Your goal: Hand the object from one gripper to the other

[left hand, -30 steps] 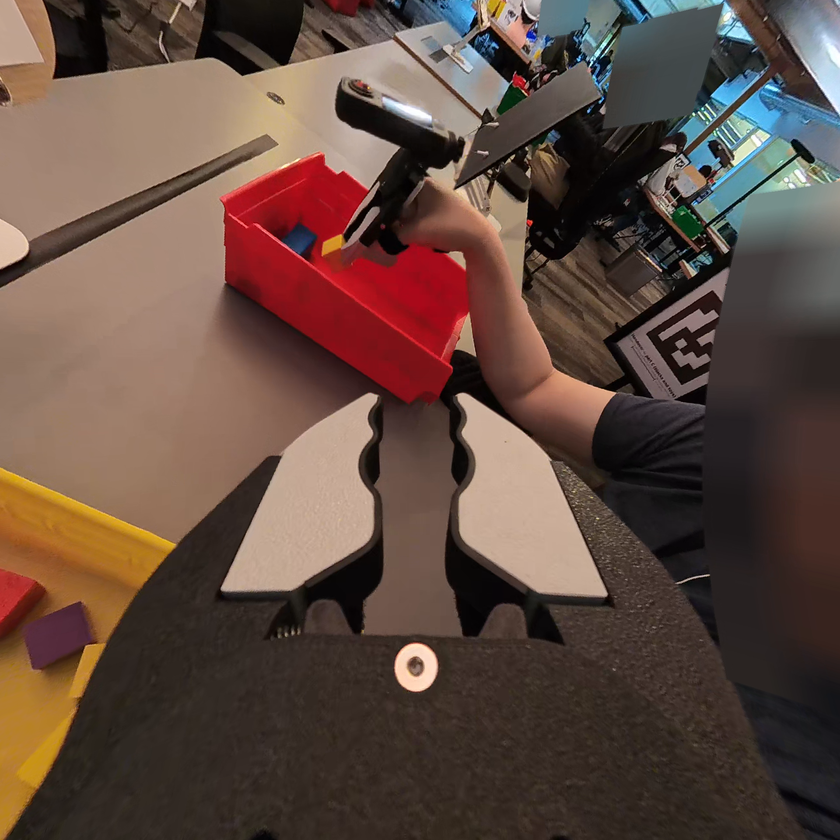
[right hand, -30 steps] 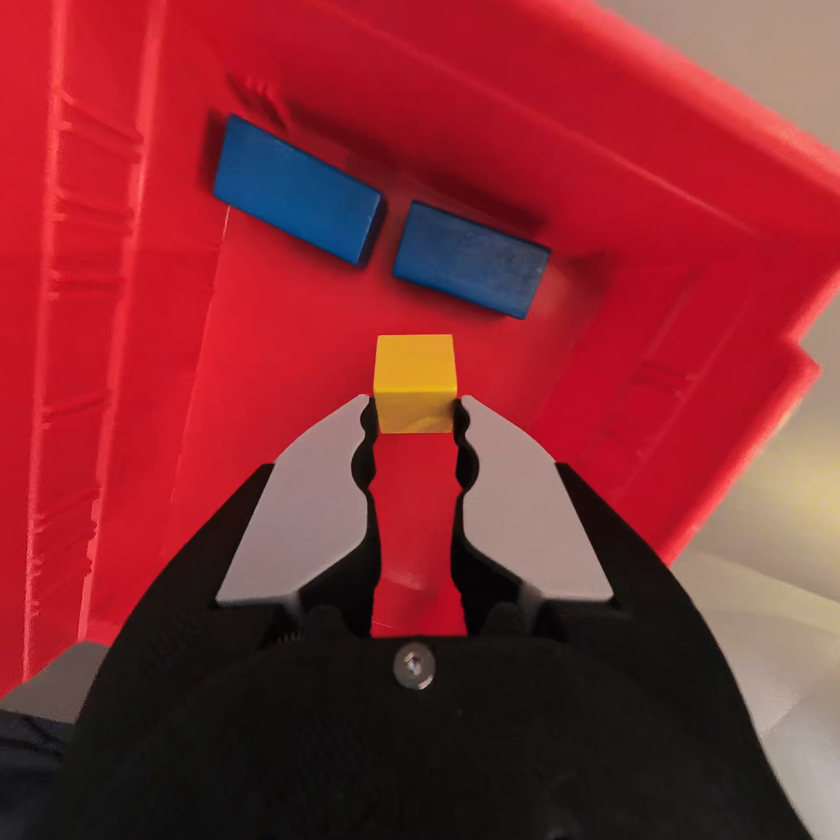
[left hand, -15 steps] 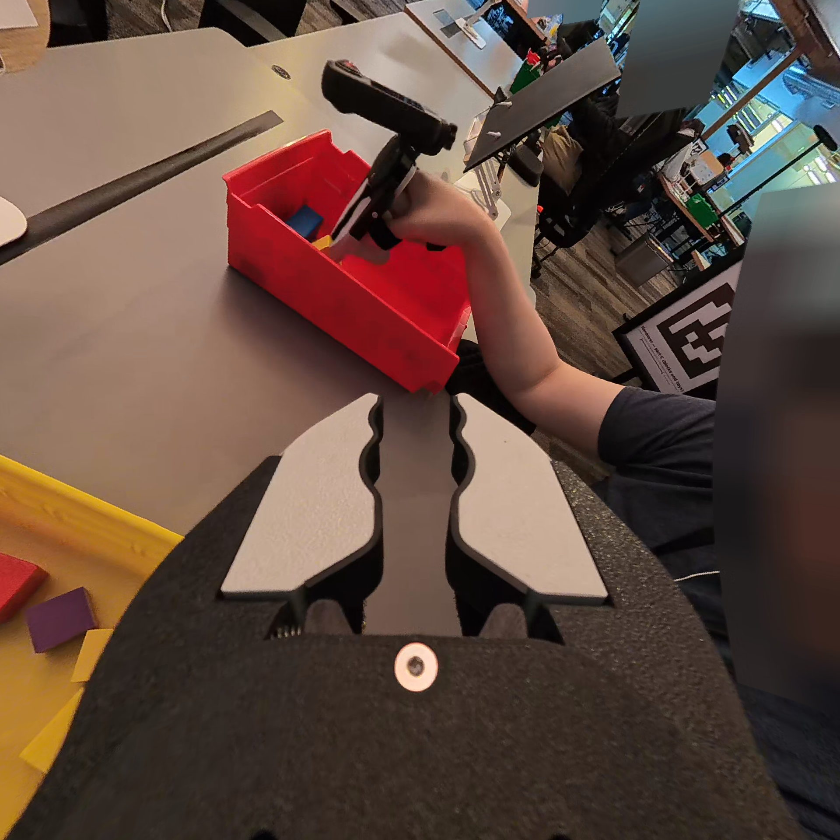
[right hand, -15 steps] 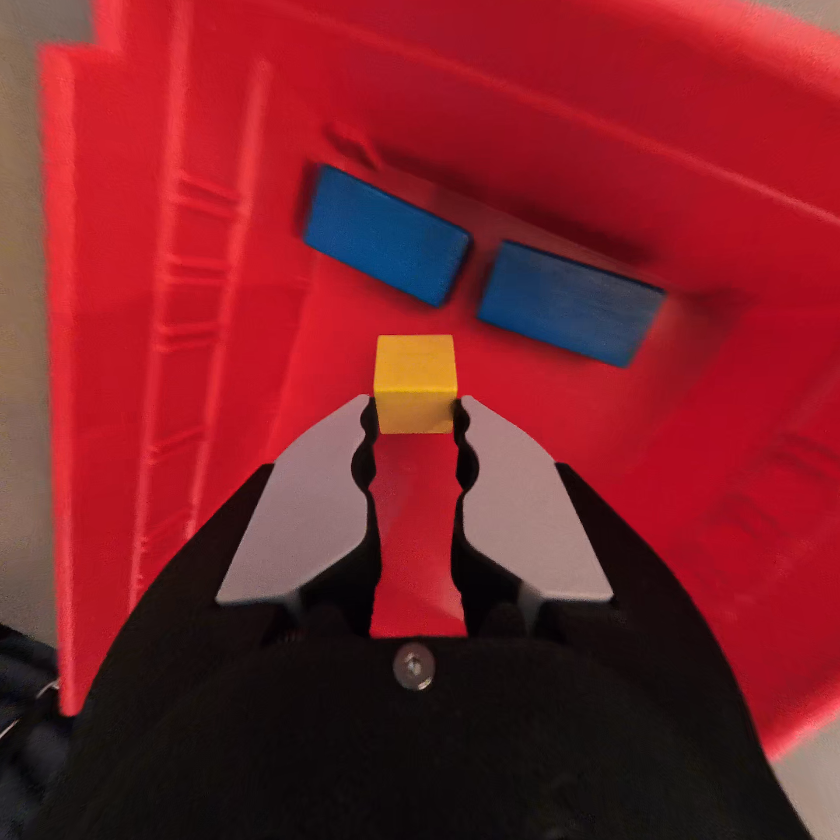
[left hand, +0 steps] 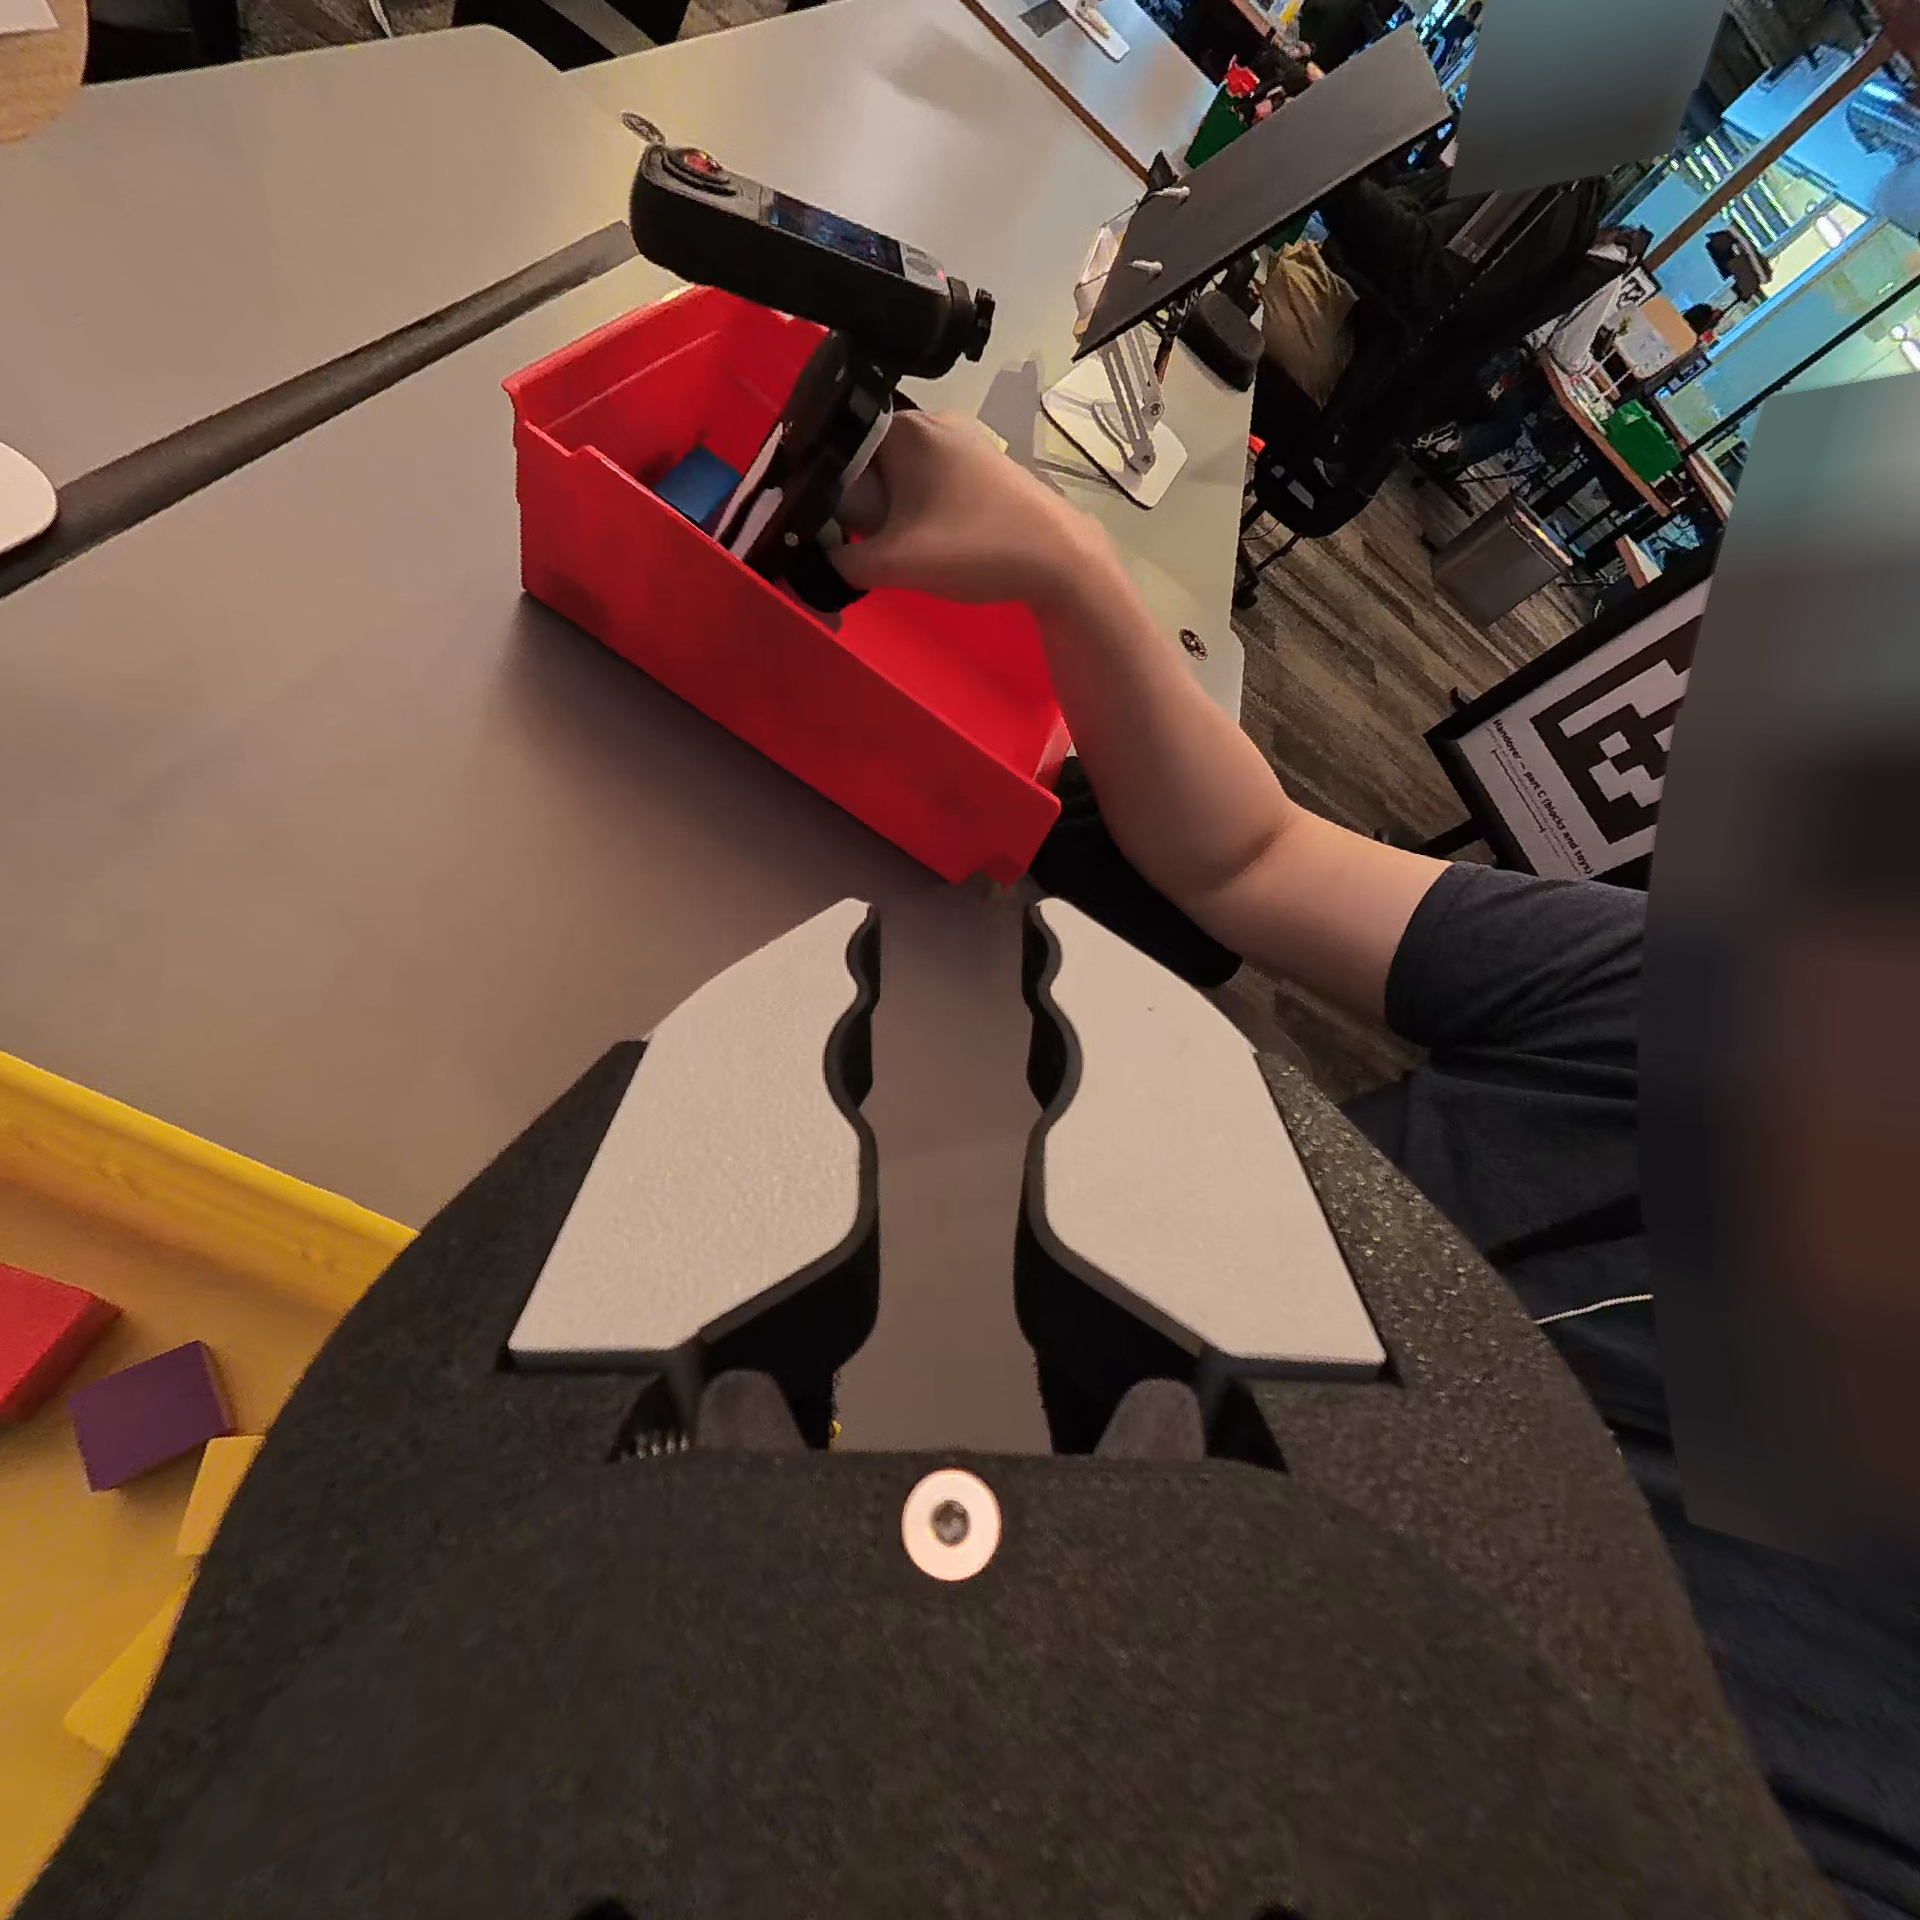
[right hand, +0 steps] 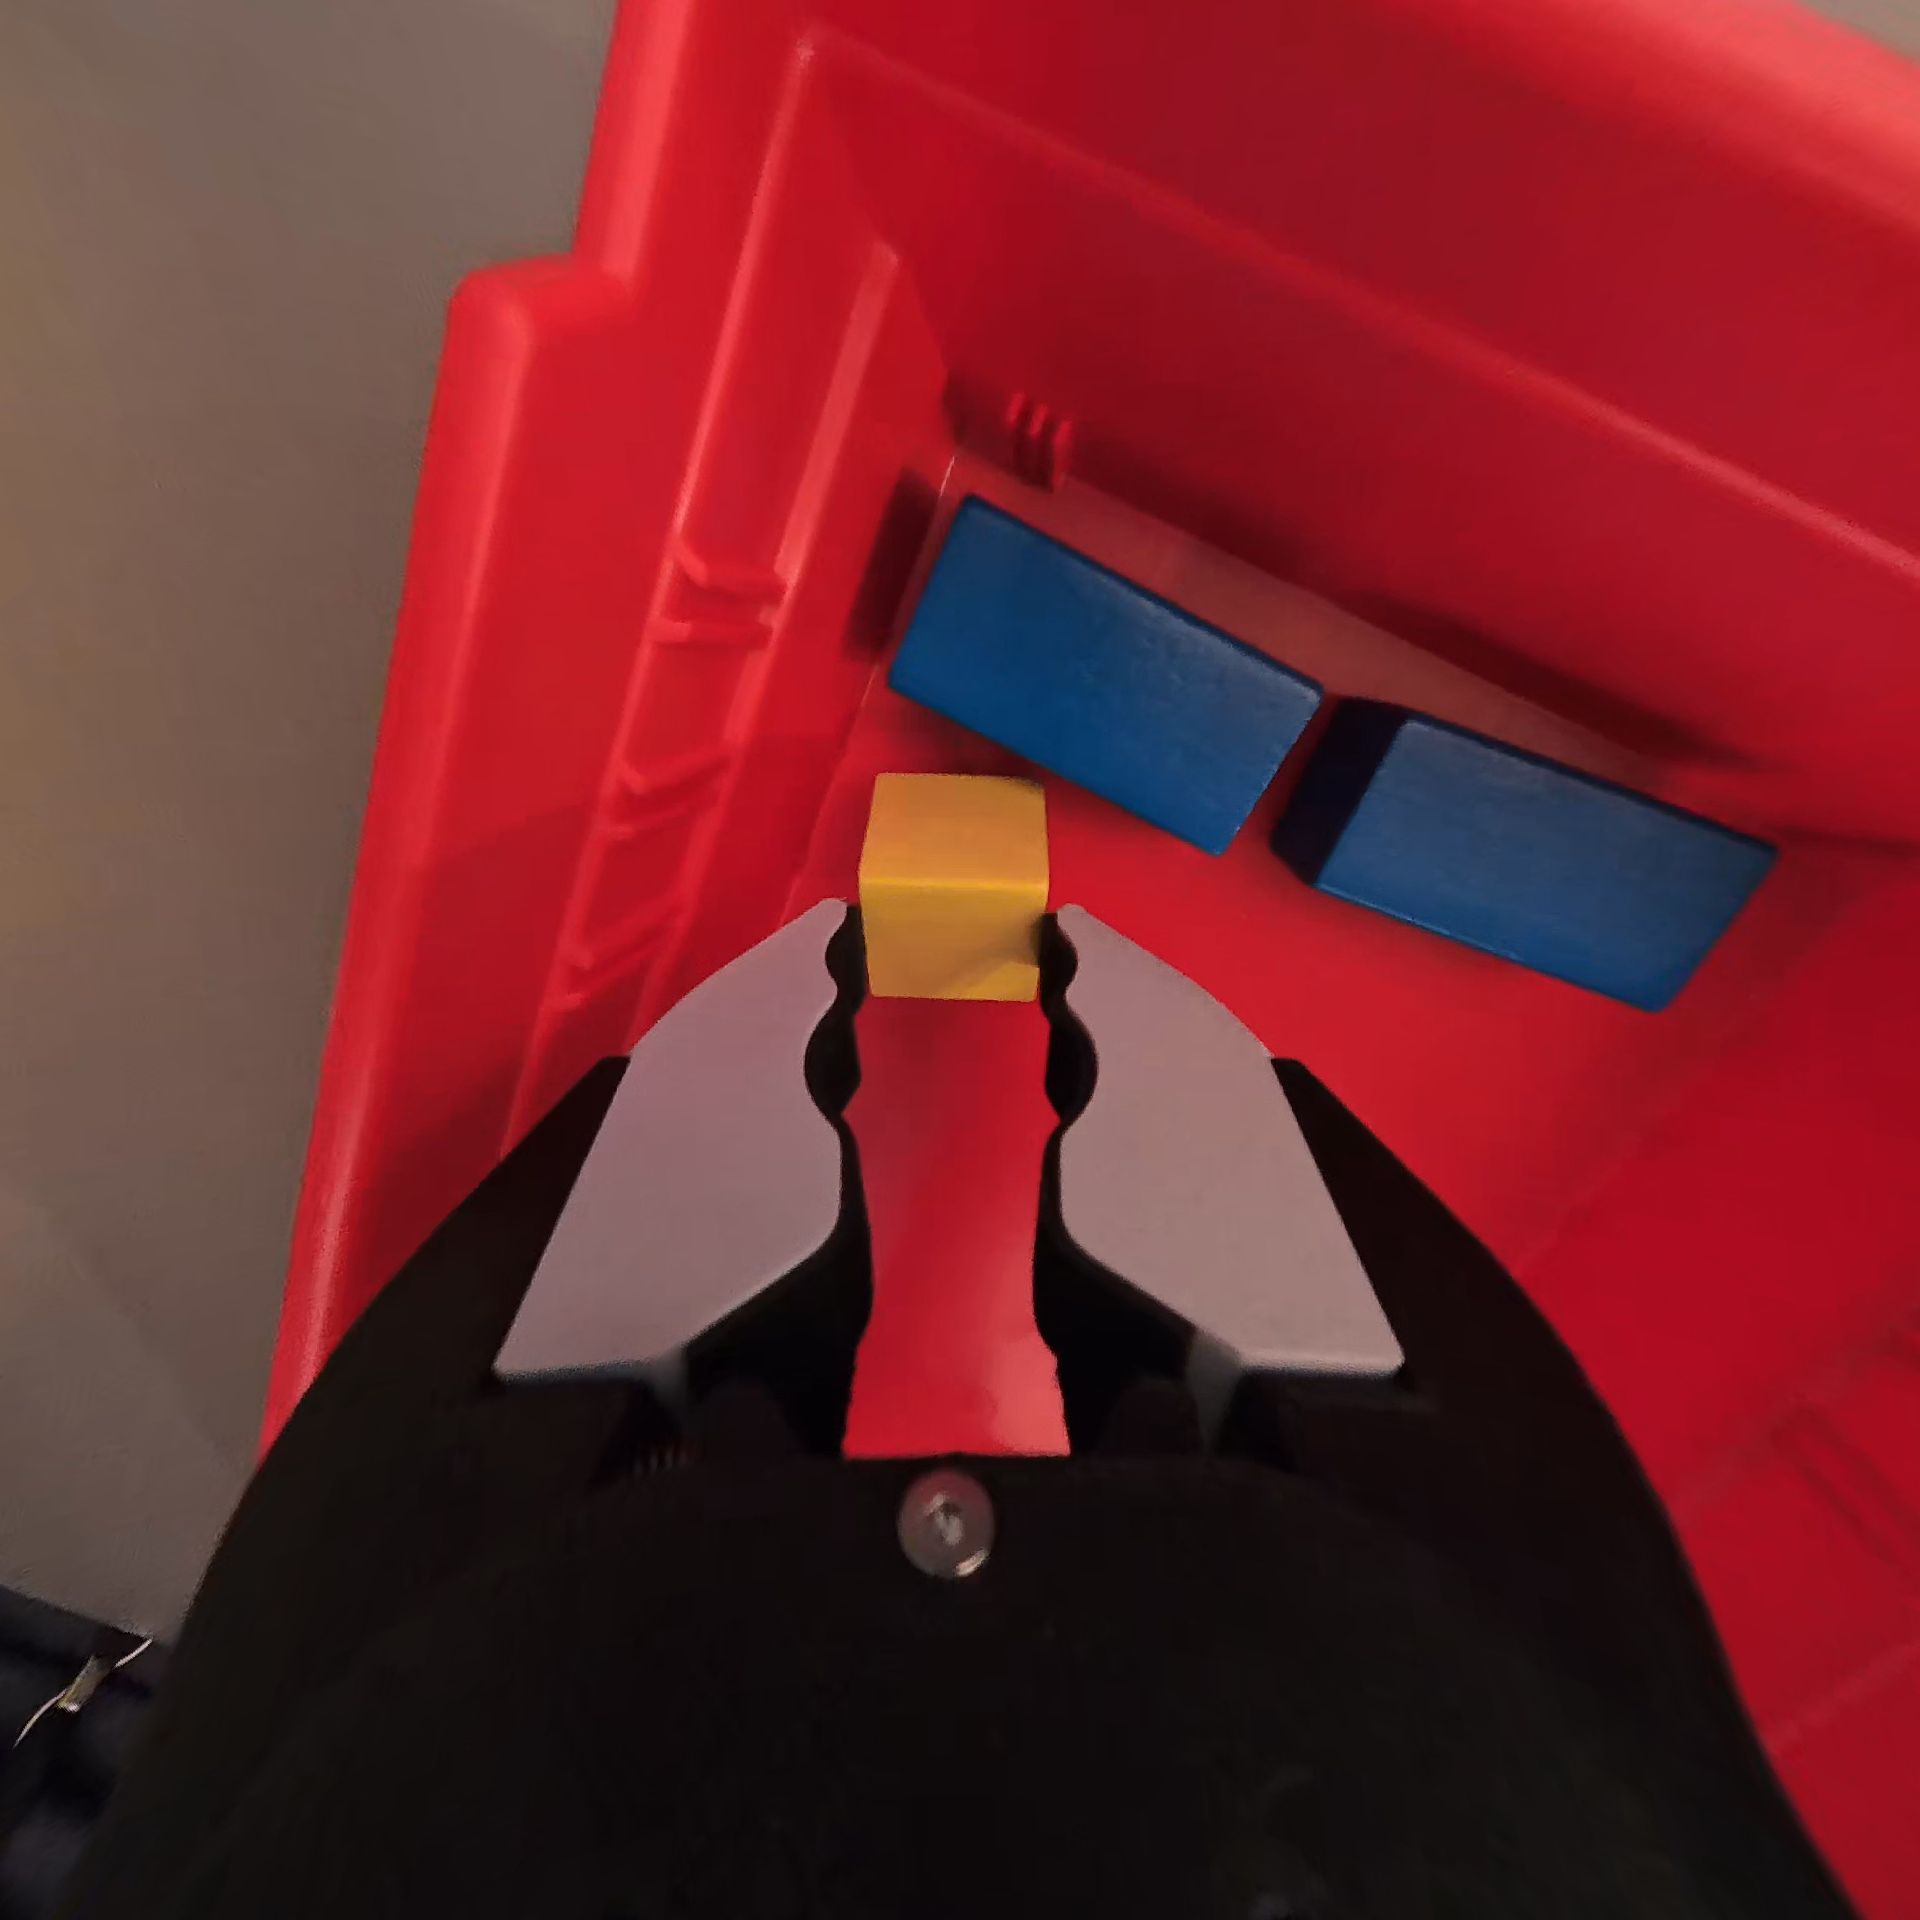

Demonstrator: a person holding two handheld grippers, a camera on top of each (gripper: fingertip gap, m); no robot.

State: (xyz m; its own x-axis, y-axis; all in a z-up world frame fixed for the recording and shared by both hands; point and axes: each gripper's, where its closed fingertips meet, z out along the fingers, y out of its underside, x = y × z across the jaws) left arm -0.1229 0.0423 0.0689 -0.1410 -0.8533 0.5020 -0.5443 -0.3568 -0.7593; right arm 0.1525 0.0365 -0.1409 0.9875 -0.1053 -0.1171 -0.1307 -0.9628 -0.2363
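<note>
— Looking at the right gripper point(right hand: 951, 914), what is it holding?

— It is gripping a small yellow cube point(right hand: 951, 883) between its two fingertips. The jaws are standing only as far apart as the cube is wide, and both tips are pressing on its sides. The cube is sitting at the very front of the tongs, inside the red bin point(right hand: 1351, 312).

— Is anything lying near the cube?

— Two blue blocks point(right hand: 1101, 675) are lying on the bin floor just beyond it, side by side against the far wall.

— And the left gripper point(left hand: 948, 914)?

— Its jaws are standing partly apart, with nothing between them. It is hanging over the dark table point(left hand: 312, 831), well apart from the cube. A yellow tray point(left hand: 156, 1174) with coloured blocks is showing at the lower left. From this view the right gripper point(left hand: 748, 509) is reaching down into the red bin point(left hand: 779, 665).
</note>
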